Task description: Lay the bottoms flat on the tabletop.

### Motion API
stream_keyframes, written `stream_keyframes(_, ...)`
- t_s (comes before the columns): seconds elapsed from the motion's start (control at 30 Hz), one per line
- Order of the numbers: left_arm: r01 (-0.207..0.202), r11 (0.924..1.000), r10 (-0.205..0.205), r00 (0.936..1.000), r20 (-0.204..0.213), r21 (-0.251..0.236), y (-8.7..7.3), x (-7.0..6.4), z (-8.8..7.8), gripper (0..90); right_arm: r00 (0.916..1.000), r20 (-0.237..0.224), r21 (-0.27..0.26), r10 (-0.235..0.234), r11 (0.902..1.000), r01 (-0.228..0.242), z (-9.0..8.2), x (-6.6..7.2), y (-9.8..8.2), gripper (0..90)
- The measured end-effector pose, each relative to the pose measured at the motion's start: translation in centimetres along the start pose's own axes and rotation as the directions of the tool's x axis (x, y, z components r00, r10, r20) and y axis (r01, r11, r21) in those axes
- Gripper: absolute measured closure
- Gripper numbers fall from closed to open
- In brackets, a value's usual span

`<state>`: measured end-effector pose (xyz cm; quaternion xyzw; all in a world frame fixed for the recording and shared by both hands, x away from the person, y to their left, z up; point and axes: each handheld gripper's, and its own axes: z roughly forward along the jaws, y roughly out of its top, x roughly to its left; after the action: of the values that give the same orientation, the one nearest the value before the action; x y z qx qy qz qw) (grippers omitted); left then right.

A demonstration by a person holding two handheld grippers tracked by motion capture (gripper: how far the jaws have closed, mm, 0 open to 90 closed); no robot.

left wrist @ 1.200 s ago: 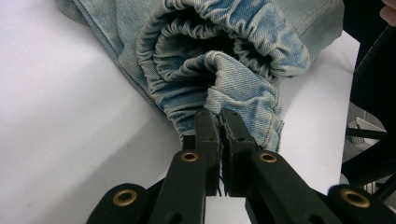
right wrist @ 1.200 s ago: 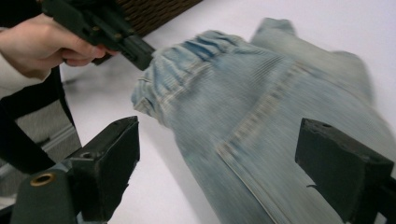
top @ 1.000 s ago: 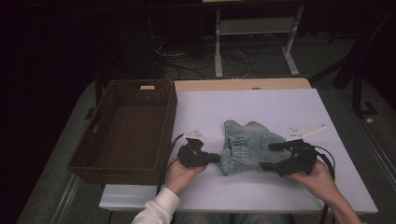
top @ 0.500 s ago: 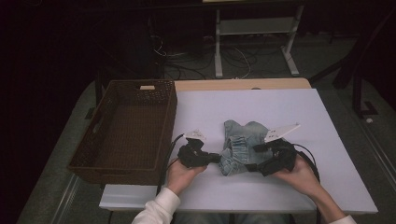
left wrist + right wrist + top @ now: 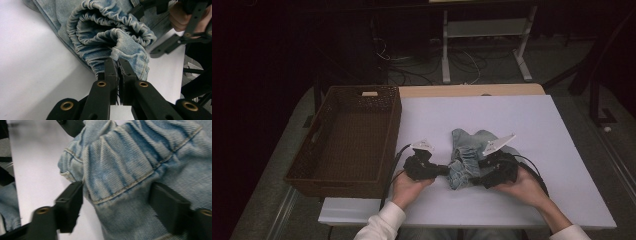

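Your left hand (image 5: 406, 186) sits at the near edge of the white tabletop (image 5: 532, 125), holding the left gripper (image 5: 443, 170), whose jaws point toward 3 o'clock. In the left gripper view those jaws are pressed together on a fold of hem of the denim garment (image 5: 105, 37), with only a sliver of cloth between them. Your right hand (image 5: 524, 186) holds the right gripper (image 5: 473, 178) just across the bundle, pointing toward 9 o'clock. In the right gripper view its jaws stand wide apart, one on each side of a bunched, seamed lump of the denim; the picture is blurred, so you cannot tell how firmly they touch the cloth. The garment lies crumpled between your two grippers at the middle of the tabletop's near half, its gathered elastic waistband rolled up on itself, with more cloth reaching away toward 12 o'clock. A brown wicker basket (image 5: 312, 175) stands at 10 o'clock from the garment, along the tabletop's left edge. Beyond the far edge, cables (image 5: 412, 60) lie on the dark floor below a white metal frame (image 5: 484, 30).
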<state>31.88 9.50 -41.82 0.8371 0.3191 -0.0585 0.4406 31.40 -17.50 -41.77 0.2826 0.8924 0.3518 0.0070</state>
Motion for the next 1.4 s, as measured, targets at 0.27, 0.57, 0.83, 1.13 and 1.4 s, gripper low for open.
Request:
stream_keyframes(0.27,0.003,0.9997,-0.003,1.0,-0.009,-0.024,0.4,0.1,-0.3,86.4,0.9983,-0.049,-0.063,0.033,0.9974,-0.036,-1.8,-1.0,0.0,68.2)
stream_keyframes(0.57,-0.034,0.9985,0.033,0.9988,-0.035,-0.042,1.6,-0.5,-1.5,86.5,0.9955,-0.011,-0.161,0.094,0.9825,-0.094,-6.9,-3.2,1.0,76.5)
stream_keyframes(0.83,-0.029,0.9936,0.024,0.9983,-0.053,-0.109,3.5,-0.5,-3.0,86.6,0.979,-0.038,-0.269,0.201,0.9413,-0.203,-10.3,-7.6,0.0,77.2)
stream_keyframes(1.13,-0.047,0.9879,0.033,0.9949,-0.095,-0.148,9.5,-0.1,-2.8,87.3,0.9535,-0.084,-0.359,0.29,0.884,-0.3,-11.9,-11.5,-1.4,77.3)
stream_keyframes(1.4,0.004,0.9959,-0.013,0.9951,-0.098,-0.091,13.5,2.8,0.4,87.3,0.9159,-0.067,-0.381,0.396,0.8382,-0.39,-11.0,-15.2,-2.7,77.4)
